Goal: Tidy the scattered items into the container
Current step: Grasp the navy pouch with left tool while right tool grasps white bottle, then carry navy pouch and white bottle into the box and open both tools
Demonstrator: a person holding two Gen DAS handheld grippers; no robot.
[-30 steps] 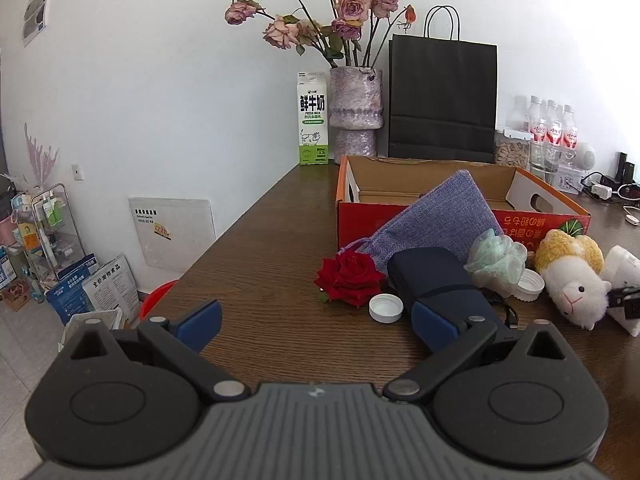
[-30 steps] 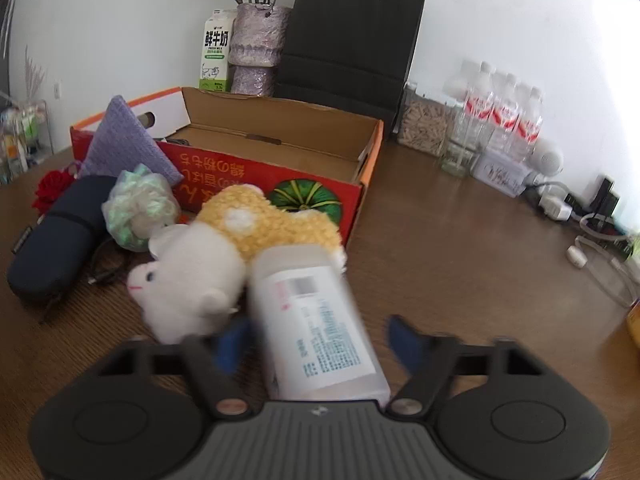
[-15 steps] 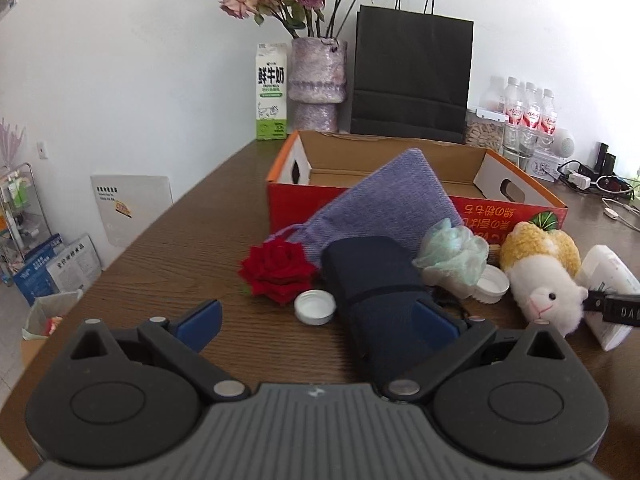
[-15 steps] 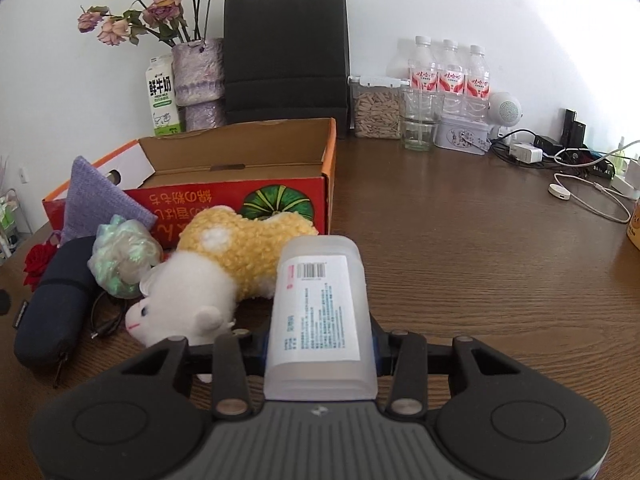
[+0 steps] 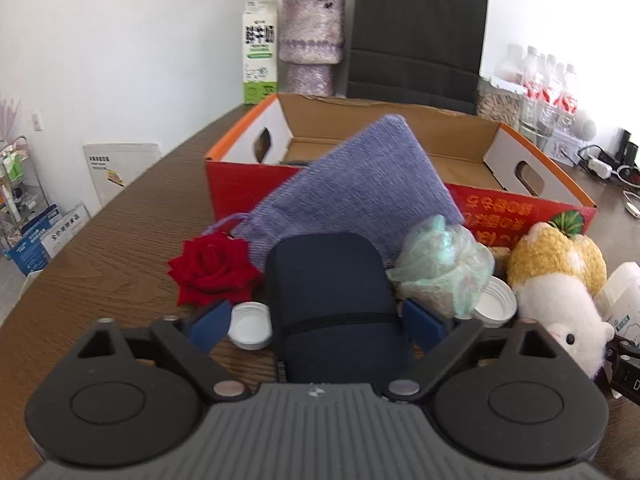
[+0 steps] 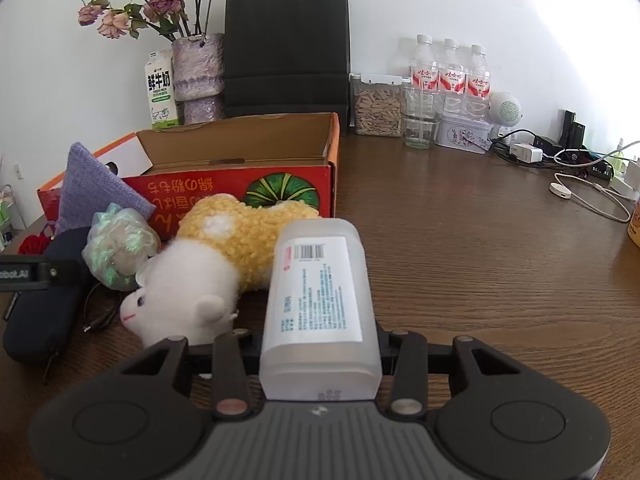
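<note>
Straddling navy case (image 5: 334,300), left tool (image 5: 320,322) apart; right tool (image 6: 320,344) clamped on bottle (image 6: 320,304).

scattered navy case (image 5: 336,300), red rose (image 5: 212,268), plush sheep (image 6: 208,276) lie before the open red box (image 6: 240,188).

- A white wall (image 6: 400,8) stands behind the dark brown wooden table (image 6: 480,248).
- Strong light falls on the wall at the upper right.
- At the back of the table stand a black paper bag (image 6: 286,48), a vase (image 6: 198,76) with pink flowers, a milk carton (image 6: 160,90) and water bottles (image 6: 450,76).
- Cables (image 6: 580,184) lie at the right.
</note>
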